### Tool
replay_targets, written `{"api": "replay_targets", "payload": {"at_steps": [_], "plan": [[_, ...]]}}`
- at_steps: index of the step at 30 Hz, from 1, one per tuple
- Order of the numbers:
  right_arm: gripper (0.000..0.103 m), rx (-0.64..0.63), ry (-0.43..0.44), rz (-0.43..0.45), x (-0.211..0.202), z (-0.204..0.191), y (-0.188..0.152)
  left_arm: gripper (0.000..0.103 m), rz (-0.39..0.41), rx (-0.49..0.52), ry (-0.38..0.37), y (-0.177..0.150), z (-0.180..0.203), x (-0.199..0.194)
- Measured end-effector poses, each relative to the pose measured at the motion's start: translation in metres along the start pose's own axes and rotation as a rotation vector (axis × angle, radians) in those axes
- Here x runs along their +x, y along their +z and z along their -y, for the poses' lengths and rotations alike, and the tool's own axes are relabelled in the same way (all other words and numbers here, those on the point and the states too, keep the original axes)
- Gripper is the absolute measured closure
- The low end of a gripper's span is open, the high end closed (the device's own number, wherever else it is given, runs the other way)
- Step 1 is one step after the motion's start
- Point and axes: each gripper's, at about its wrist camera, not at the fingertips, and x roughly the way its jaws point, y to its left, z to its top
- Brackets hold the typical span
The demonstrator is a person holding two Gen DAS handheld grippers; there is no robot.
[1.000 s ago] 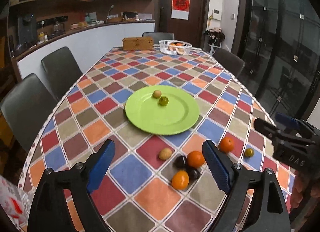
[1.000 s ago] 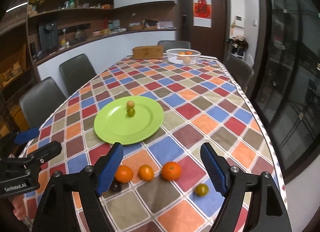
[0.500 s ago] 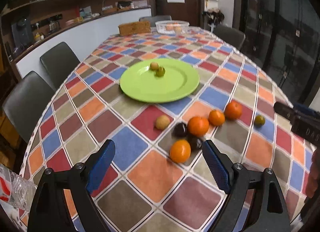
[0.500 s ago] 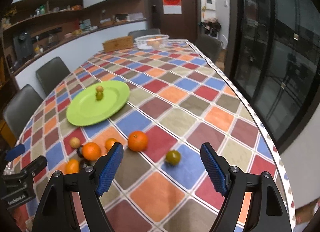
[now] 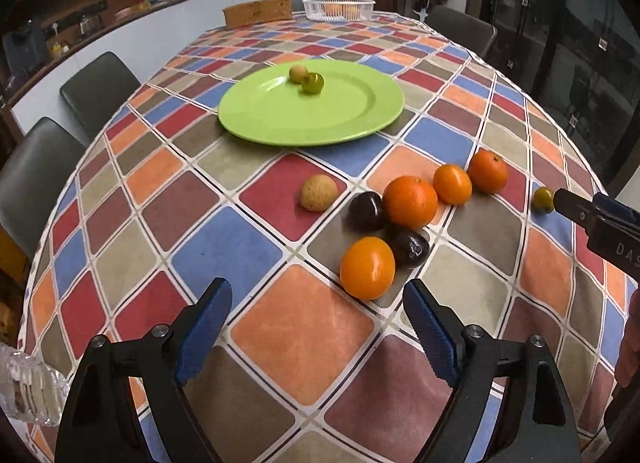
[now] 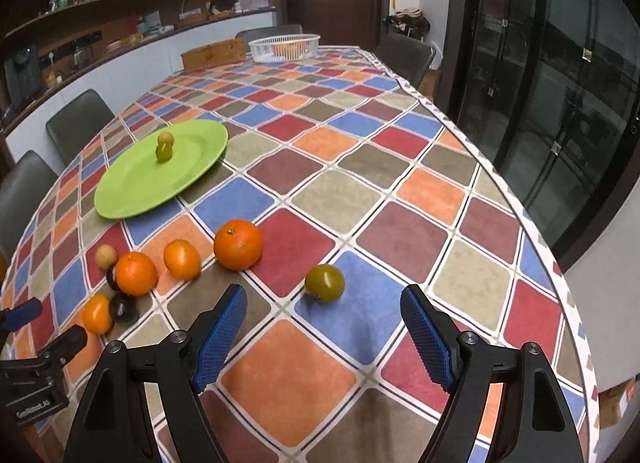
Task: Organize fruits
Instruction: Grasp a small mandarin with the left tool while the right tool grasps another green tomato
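A green plate (image 5: 280, 119) holds a tan fruit (image 5: 298, 73) and a small green fruit (image 5: 313, 82); it also shows in the right wrist view (image 6: 132, 187). Nearer lie several oranges, the closest (image 5: 367, 268), two dark plums (image 5: 410, 248) and a tan fruit (image 5: 319, 192). My left gripper (image 5: 318, 327) is open and empty, just short of the closest orange. My right gripper (image 6: 323, 337) is open and empty, just short of a green-yellow fruit (image 6: 324, 283), beside a big orange (image 6: 238, 244).
The checkered table (image 5: 248, 247) ends at the right edge (image 6: 532, 231). A white basket (image 5: 338, 8) with oranges and a brown box (image 5: 258, 11) stand at the far end. Grey chairs (image 5: 100, 91) line the left side. A clear glass object (image 5: 28, 391) is at lower left.
Both grippers have moved forward and down toward the loose fruits, which now look larger and nearer. Both stay open. No fruit has moved.
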Motion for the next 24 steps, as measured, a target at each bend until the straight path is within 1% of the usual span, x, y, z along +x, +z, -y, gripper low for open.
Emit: {"api": "replay_targets", "payload": {"at_steps": [5,6,8,12,17,22,23,24], "plan": [[0.026,0.000,-0.003,-0.024,0.012,0.000,0.000,0.026,-0.012,0.021,-0.013,0.002,0.002,0.008],[0.028,0.001,-0.002,-0.030,0.015,0.001,0.000,0.030,-0.015,0.024,-0.016,0.003,0.003,0.010],[0.033,0.004,0.006,-0.045,0.021,0.002,0.001,0.032,-0.019,0.026,-0.029,0.005,0.003,0.012],[0.040,0.012,0.029,-0.066,0.030,0.002,0.002,0.039,-0.028,0.024,-0.059,0.007,0.004,0.017],[0.049,0.022,0.044,-0.083,0.041,0.003,0.003,0.045,-0.041,0.018,-0.087,0.009,0.007,0.023],[0.060,0.019,0.070,-0.094,0.047,0.003,0.005,0.061,-0.053,0.015,-0.114,0.010,0.009,0.026],[0.064,0.019,0.075,-0.098,0.048,0.003,0.004,0.063,-0.054,0.014,-0.117,0.010,0.009,0.026],[0.069,0.018,0.077,-0.102,0.049,0.003,0.004,0.067,-0.053,0.015,-0.121,0.010,0.009,0.026]]}}
